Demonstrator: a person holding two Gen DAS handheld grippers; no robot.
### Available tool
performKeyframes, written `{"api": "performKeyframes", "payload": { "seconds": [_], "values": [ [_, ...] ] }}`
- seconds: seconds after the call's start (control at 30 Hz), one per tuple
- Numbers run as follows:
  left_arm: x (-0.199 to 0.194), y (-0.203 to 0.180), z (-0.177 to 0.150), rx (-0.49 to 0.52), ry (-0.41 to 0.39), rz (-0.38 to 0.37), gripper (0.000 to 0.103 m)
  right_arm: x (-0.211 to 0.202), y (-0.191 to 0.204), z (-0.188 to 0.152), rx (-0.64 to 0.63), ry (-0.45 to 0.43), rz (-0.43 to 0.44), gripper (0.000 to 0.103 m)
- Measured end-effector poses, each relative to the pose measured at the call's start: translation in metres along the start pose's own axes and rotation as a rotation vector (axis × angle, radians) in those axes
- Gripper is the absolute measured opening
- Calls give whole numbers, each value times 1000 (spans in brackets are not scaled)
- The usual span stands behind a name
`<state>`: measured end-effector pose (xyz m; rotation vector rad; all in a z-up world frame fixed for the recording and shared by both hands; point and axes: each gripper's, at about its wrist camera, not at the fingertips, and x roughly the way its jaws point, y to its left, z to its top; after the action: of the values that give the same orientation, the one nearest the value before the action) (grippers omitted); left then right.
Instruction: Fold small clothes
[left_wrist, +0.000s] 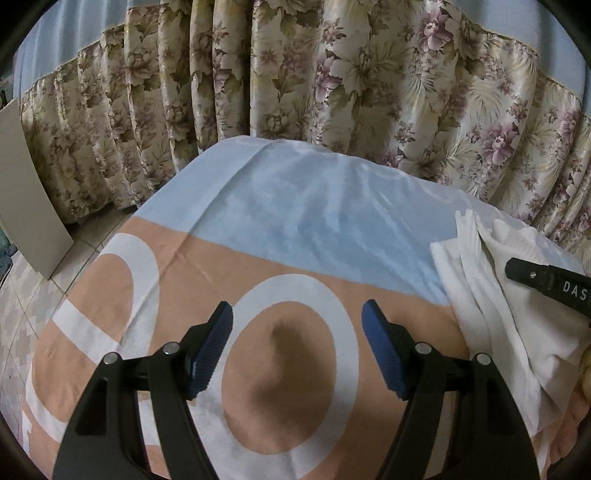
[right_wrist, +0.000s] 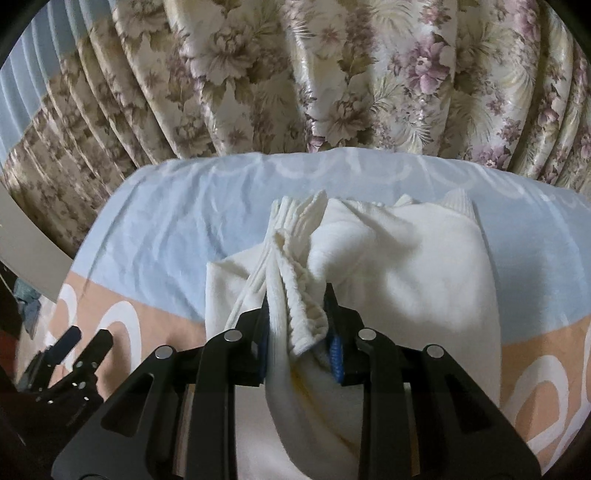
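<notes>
A white knitted garment (right_wrist: 406, 266) lies bunched on the bed sheet (right_wrist: 155, 236). My right gripper (right_wrist: 297, 314) is shut on a gathered ribbed edge of the garment, which stands up between the blue pads. In the left wrist view the garment (left_wrist: 491, 280) lies at the right, with a finger of the right gripper (left_wrist: 554, 286) over it. My left gripper (left_wrist: 297, 321) is open and empty above the sheet's white ring pattern (left_wrist: 291, 373), left of the garment. It also shows at the lower left of the right wrist view (right_wrist: 79, 341).
The bed sheet is light blue at the far side and peach with white rings at the near side. A floral curtain (left_wrist: 332, 92) hangs just behind the bed. A pale board (left_wrist: 26, 192) leans at the left over a tiled floor (left_wrist: 22, 317).
</notes>
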<state>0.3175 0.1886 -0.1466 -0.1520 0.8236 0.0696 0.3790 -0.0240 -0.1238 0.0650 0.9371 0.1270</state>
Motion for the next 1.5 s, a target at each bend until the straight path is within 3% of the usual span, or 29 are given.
{"api": "performKeyframes", "payload": {
  "seconds": [0.07,0.2,0.37,0.53,0.77,0.87,1.03,1.07,1.1,1.2,1.37,1.5],
  "values": [
    [1,-1,0,-1,4,-3,73,-2,8,-2,-11,0,28,35],
    [-3,-5,1,-3,5,-11,73,-28,13,1,0,-24,139,35],
    [-20,-27,2,17,-8,-50,73,-88,-18,7,55,-104,248,37],
    [-47,-62,-5,48,-19,-140,73,-119,-64,-4,68,-142,197,42],
    [-98,-127,-10,156,-100,-270,73,-128,-134,-42,147,-117,162,43],
    [-100,-150,-15,200,-94,-284,73,-130,-153,-57,164,-101,161,45],
    [-77,-165,-29,211,-25,-241,73,-129,-162,-73,147,-88,170,47],
    [-72,-163,-31,202,-12,-240,64,-127,-161,-78,140,-80,164,48],
    [-68,-162,-32,189,2,-247,45,-125,-161,-81,139,-75,164,49],
    [-61,-153,-38,152,39,-271,20,-119,-160,-90,147,-58,178,53],
    [-78,-141,-46,154,-11,-256,17,-110,-158,-104,136,-29,181,54],
    [-67,-129,-58,134,46,-194,17,-108,-156,-106,133,-21,179,54]
  ]
}}
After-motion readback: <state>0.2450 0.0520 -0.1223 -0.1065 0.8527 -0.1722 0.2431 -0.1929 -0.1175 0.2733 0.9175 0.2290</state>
